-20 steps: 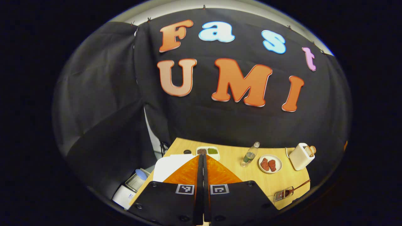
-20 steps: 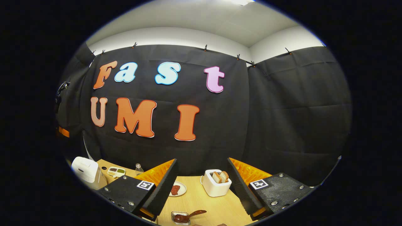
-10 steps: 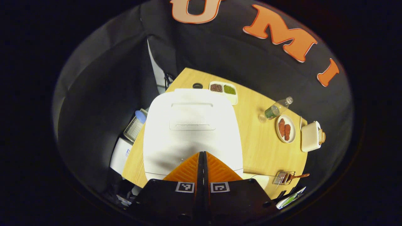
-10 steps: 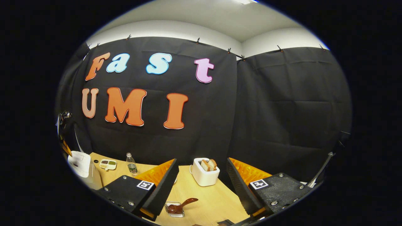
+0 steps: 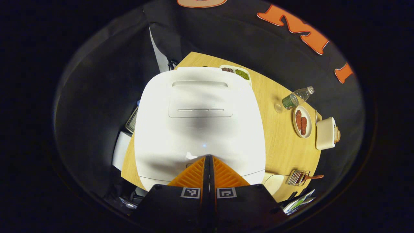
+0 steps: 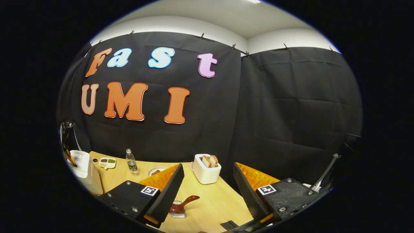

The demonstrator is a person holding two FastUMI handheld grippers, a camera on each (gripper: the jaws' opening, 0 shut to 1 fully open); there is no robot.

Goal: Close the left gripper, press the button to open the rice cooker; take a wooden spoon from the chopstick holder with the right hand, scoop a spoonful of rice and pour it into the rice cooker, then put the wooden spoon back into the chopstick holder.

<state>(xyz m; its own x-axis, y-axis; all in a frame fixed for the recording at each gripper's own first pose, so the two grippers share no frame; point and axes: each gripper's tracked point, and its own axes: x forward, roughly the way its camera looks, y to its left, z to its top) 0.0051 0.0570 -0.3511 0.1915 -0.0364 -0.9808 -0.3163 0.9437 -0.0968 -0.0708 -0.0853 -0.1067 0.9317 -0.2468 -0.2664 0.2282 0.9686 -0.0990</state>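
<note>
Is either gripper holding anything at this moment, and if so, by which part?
Nothing is held. The left gripper is shut and empty, its tips over the rice cooker lid's front edge. The right gripper is open, above the table.

The cooker (image 5: 200, 123) is smooth white plastic with a soft sheen, and the table (image 5: 281, 145) is pale matt wood grain. The holder (image 5: 297, 178) is thin shiny metal wire, the spoon (image 6: 186, 202) glossy dark wood, the bottle (image 5: 296, 98) clear plastic, and the toaster (image 6: 205, 170) smooth white plastic.
</note>
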